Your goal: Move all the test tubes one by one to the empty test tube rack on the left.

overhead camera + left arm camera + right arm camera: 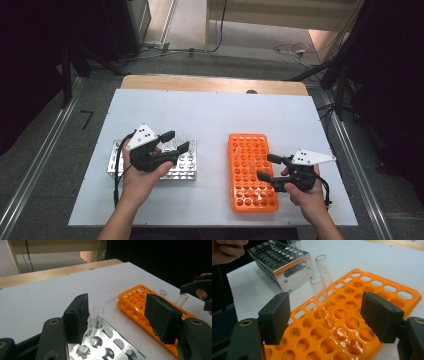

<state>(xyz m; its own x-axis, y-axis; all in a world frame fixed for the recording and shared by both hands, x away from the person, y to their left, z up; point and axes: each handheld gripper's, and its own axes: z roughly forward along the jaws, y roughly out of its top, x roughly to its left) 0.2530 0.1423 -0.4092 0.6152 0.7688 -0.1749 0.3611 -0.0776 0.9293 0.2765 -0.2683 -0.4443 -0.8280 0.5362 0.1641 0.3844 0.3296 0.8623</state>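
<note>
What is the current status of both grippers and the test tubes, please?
Left gripper open, one tube seated in metal rack between its jaws. Right gripper open around nearer tube in orange rack. Nothing in the way.

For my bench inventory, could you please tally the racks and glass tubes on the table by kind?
Orange plastic tube rack: 1
Silver metal tube rack: 1
Clear glass test tubes: 3, with two standing in the orange rack and one in the metal rack
Total: 5
</note>
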